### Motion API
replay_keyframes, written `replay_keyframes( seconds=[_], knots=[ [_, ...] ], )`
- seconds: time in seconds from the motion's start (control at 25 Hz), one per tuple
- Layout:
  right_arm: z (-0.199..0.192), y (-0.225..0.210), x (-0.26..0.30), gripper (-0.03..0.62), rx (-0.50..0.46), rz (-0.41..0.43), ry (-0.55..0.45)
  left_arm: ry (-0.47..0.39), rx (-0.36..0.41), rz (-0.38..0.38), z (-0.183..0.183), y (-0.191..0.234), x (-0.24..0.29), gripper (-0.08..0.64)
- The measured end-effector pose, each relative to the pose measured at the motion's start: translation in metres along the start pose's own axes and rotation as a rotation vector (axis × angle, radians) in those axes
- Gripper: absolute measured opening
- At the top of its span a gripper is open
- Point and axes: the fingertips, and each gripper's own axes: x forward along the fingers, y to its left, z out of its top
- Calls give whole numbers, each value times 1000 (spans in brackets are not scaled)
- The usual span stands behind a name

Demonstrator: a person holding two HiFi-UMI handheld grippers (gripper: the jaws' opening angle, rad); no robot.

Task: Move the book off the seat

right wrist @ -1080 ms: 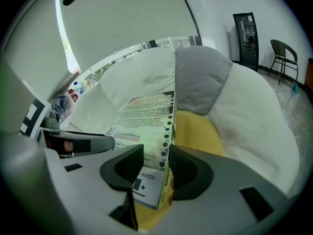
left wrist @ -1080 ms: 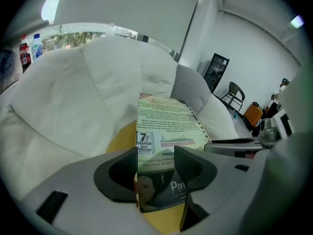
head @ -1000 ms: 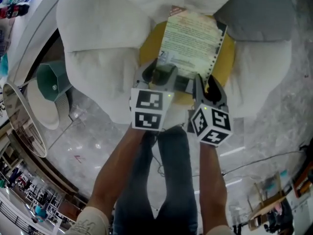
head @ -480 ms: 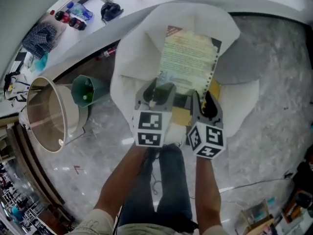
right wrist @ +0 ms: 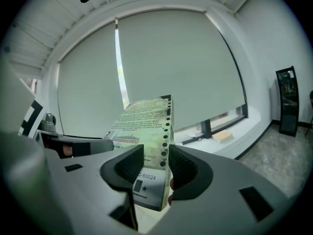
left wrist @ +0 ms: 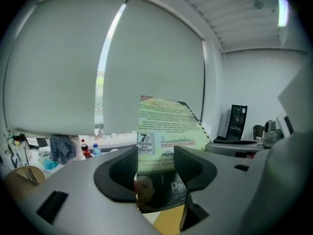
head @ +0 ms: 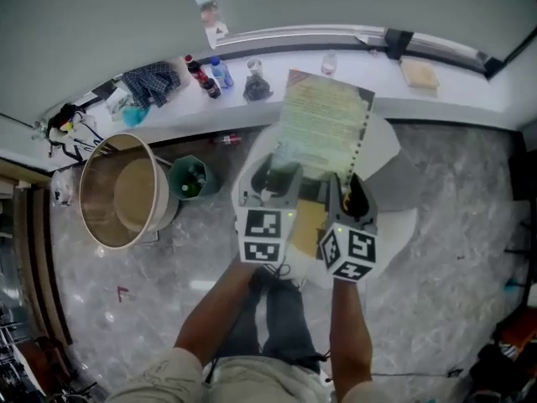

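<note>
A pale-green paperback book [head: 323, 128] is held up in the air between both grippers, its back cover facing me. My left gripper [head: 273, 179] is shut on the book's lower left edge, and my right gripper [head: 351, 193] is shut on its lower right corner. The white armchair [head: 394, 154] with a yellow seat cushion [head: 309, 223] lies below and behind the book. In the left gripper view the book [left wrist: 164, 126] stands upright between the jaws of the left gripper [left wrist: 156, 168]. In the right gripper view the book [right wrist: 144, 126] is pinched by the right gripper [right wrist: 155, 173].
A round wooden tub-like table [head: 122, 193] and a green bin [head: 191, 179] stand left of the chair. The white window ledge [head: 352, 44] carries bottles [head: 201, 75], a checked cloth [head: 151, 81] and a tan pad [head: 419, 74]. Grey marble floor [head: 470, 225] surrounds the chair.
Both grippers have raised the book up and away from the yellow cushion. My view has swung from the seat towards the window ledge.
</note>
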Motion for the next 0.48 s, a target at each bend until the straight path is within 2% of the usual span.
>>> replay_keyframes(
  seconds=[0.2, 0.36, 0.48],
  knots=[
    [63, 92, -8, 166, -72, 131, -79, -112, -21, 127, 61, 66, -72, 238],
    [91, 183, -16, 166, -122, 243, -117, -178, -43, 229, 86, 133, -139, 237],
    [99, 256, -22, 165, -150, 323, -126, -200, -74, 303, 91, 187, -191, 237]
  ],
)
